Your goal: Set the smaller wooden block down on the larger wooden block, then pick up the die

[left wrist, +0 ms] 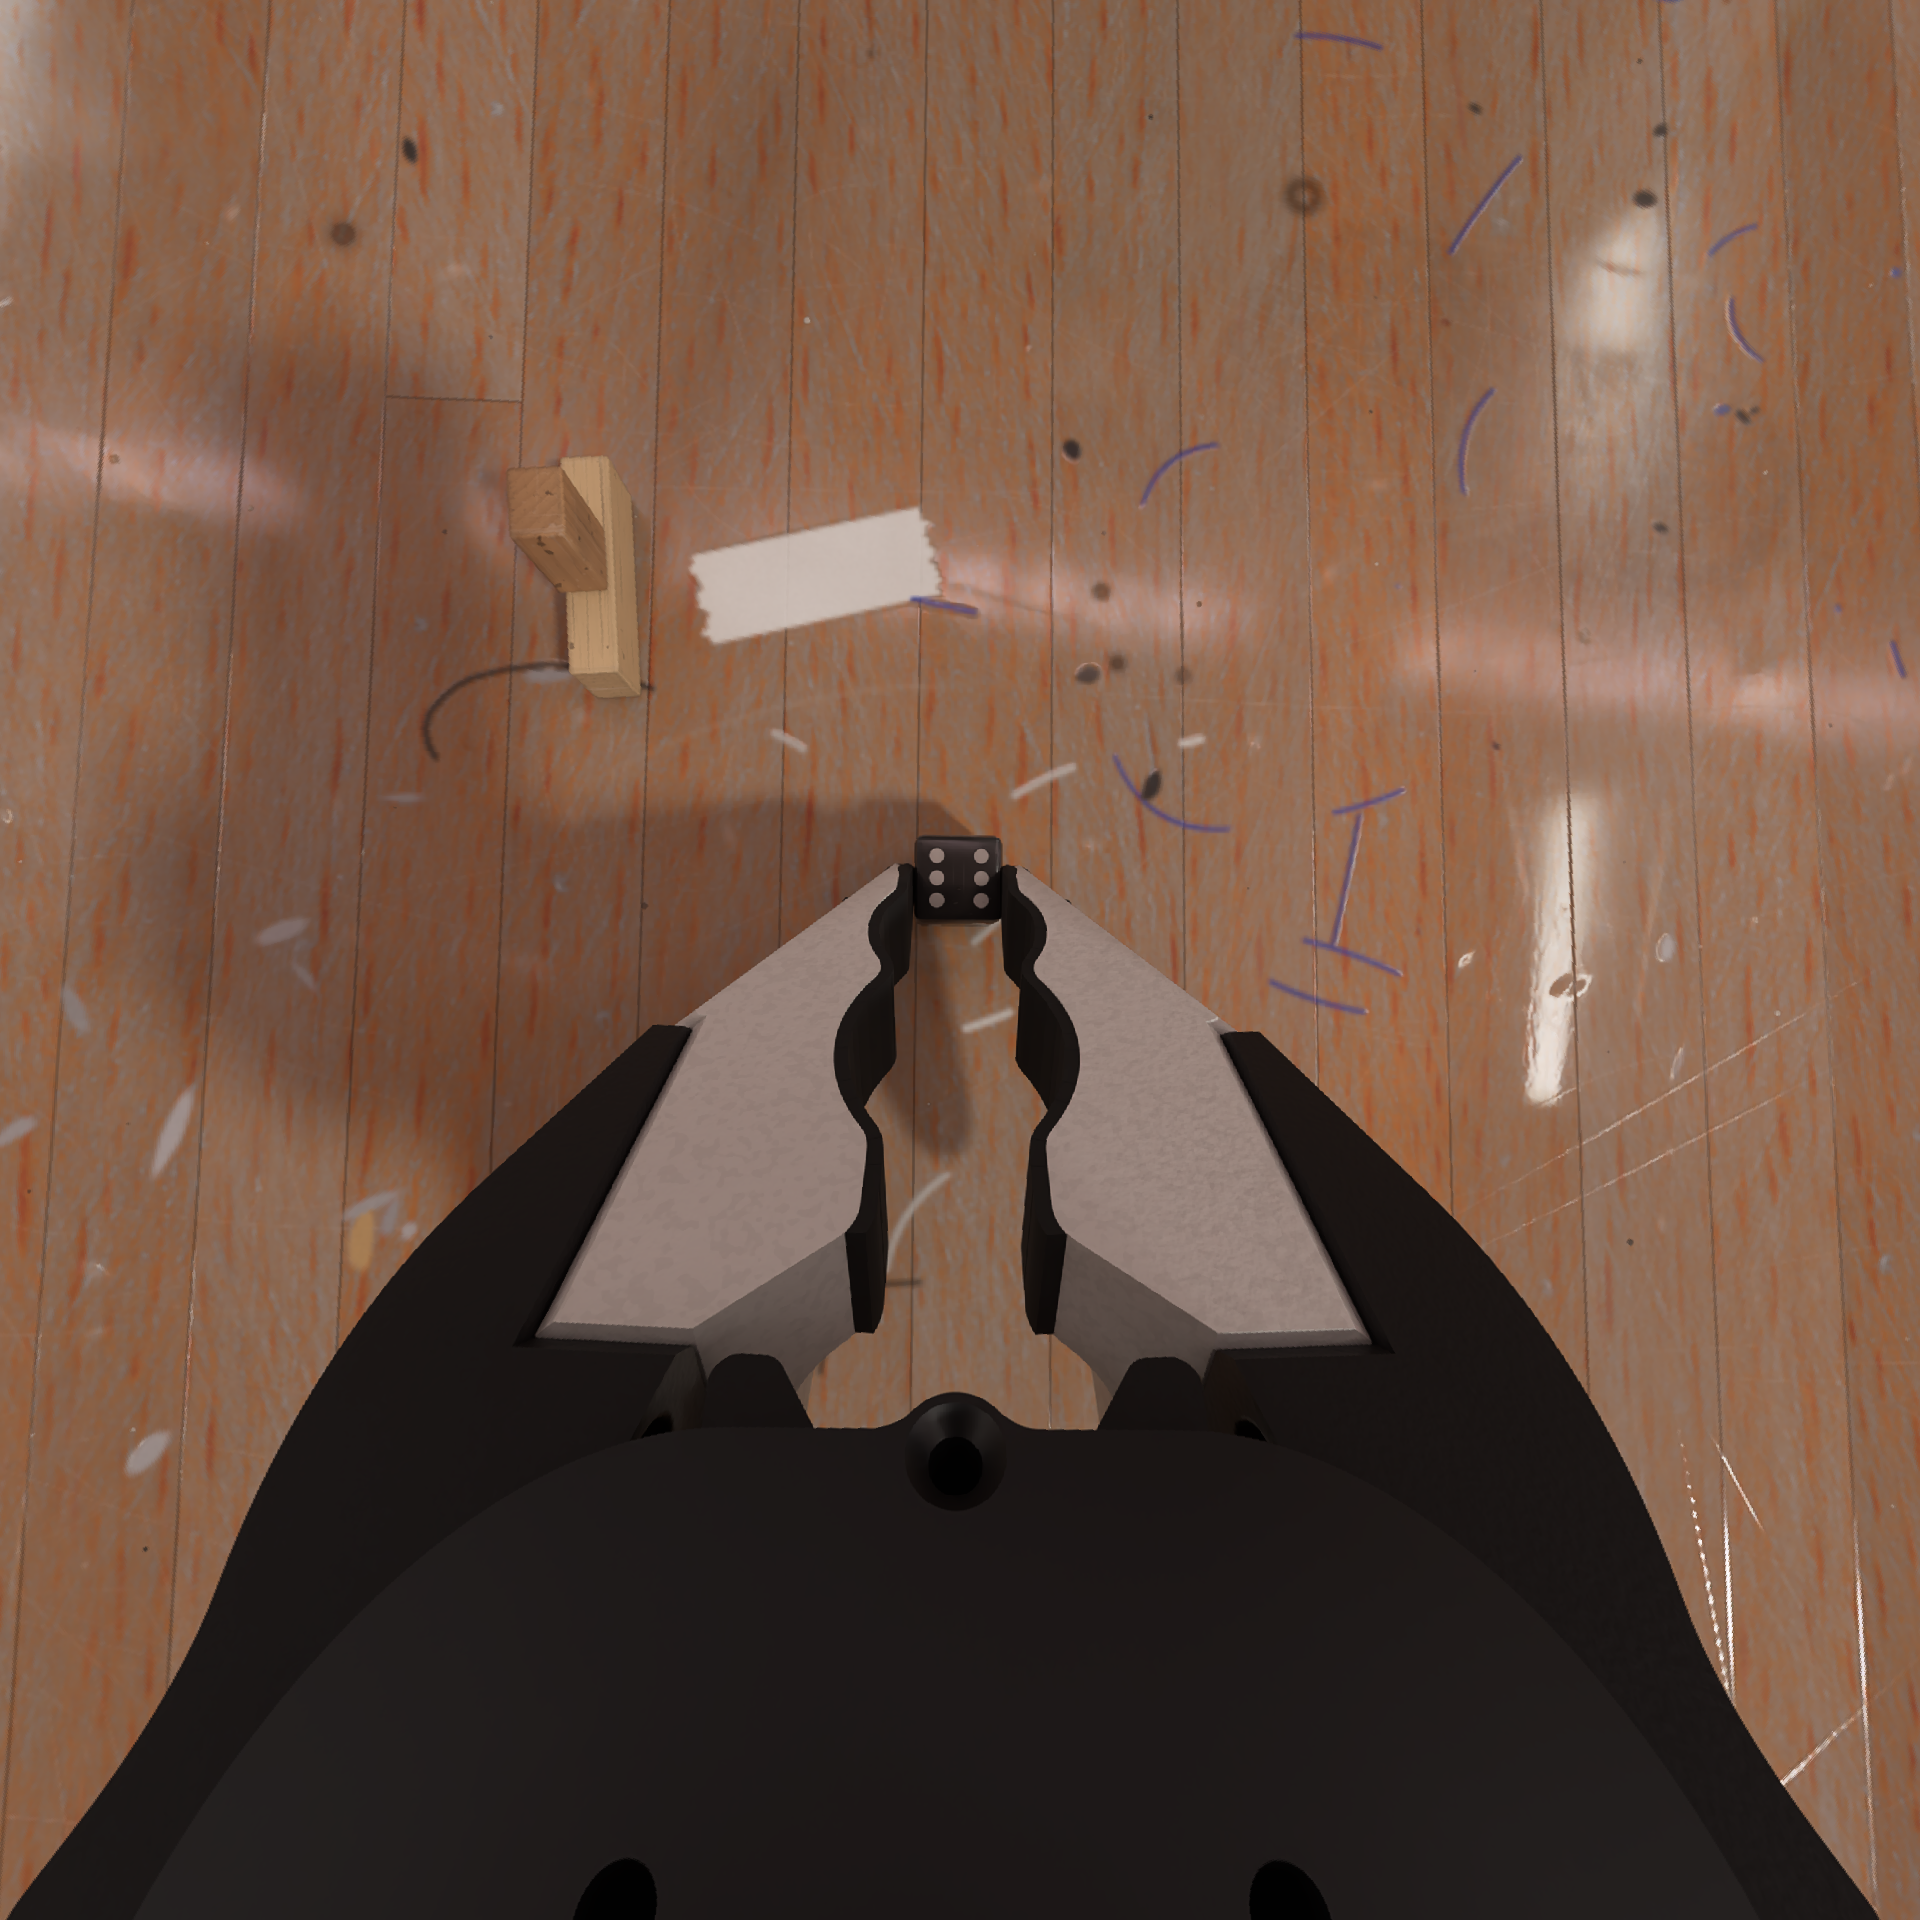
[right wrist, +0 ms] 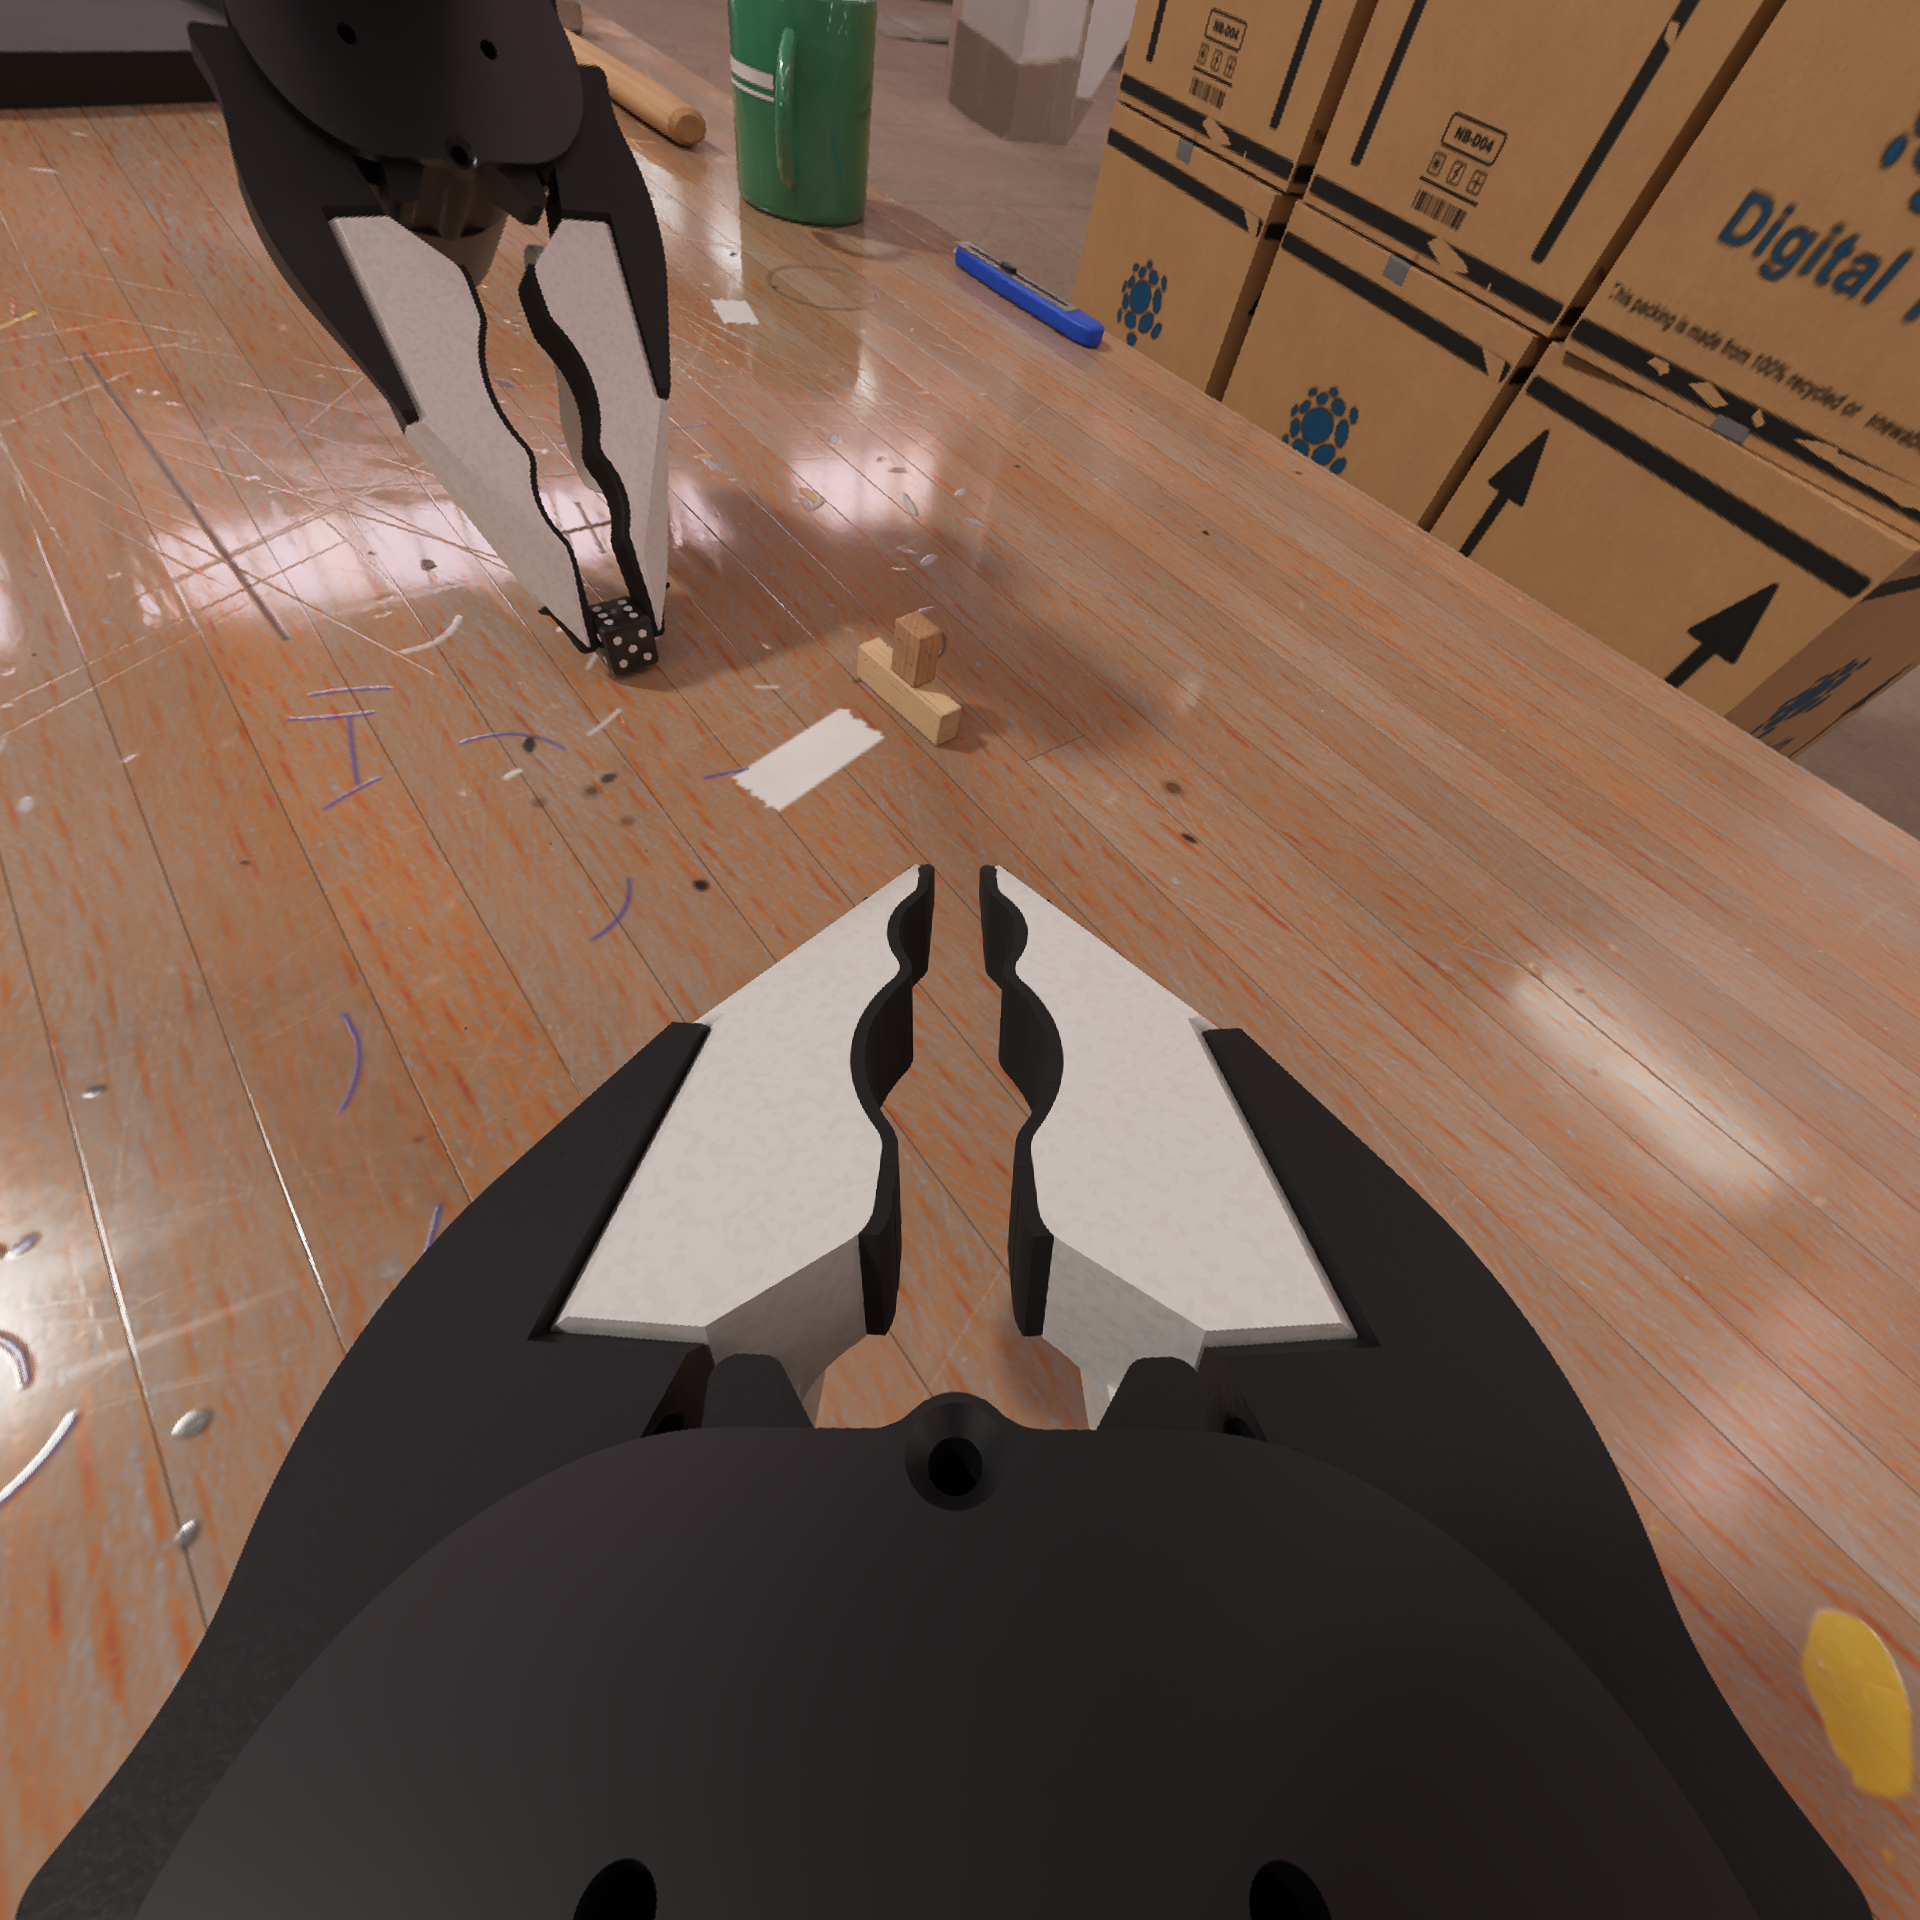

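The black die with white pips sits between the fingertips of my left gripper, which is shut on it at or just above the wooden tabletop. The right wrist view shows the same gripper pointing down on the die. The smaller brown wooden block rests across the larger pale wooden block, left of the die. Both blocks also show in the right wrist view, small on large. My right gripper is empty, its jaws nearly together, well short of the blocks.
A white tape strip lies between the grippers and the blocks. Cardboard boxes line the right side. A green mug, a blue cutter and a wooden roller lie at the back. A yellow patch marks the near right.
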You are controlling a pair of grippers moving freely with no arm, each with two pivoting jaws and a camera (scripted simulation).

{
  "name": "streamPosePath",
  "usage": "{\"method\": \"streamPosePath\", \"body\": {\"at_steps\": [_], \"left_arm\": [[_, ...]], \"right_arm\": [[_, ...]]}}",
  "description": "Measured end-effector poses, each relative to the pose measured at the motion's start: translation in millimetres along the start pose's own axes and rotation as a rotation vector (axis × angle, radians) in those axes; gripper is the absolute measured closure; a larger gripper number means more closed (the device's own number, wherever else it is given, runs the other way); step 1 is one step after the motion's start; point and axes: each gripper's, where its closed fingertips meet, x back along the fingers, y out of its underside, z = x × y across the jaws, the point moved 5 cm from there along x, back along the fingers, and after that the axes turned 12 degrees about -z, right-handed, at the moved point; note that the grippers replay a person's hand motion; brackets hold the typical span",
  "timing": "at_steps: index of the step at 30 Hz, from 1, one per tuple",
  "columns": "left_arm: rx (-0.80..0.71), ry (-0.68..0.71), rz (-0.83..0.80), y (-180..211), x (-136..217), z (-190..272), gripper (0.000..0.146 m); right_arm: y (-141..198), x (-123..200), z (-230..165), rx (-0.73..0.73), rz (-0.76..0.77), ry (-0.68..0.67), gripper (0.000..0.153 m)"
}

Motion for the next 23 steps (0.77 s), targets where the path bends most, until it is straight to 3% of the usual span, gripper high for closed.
{"method": "streamPosePath", "body": {"at_steps": [12,23], "left_arm": [[0.027,-0.019,0.092,-7,10,-1,0.130],[-0.047,-0.080,0.288,-55,50,20,0.130]], "right_arm": [[1,-1,0,0.007,-0.010,0.005,0.144],[-17,8,-10,0.006,0.074,-0.035,0.144]]}}
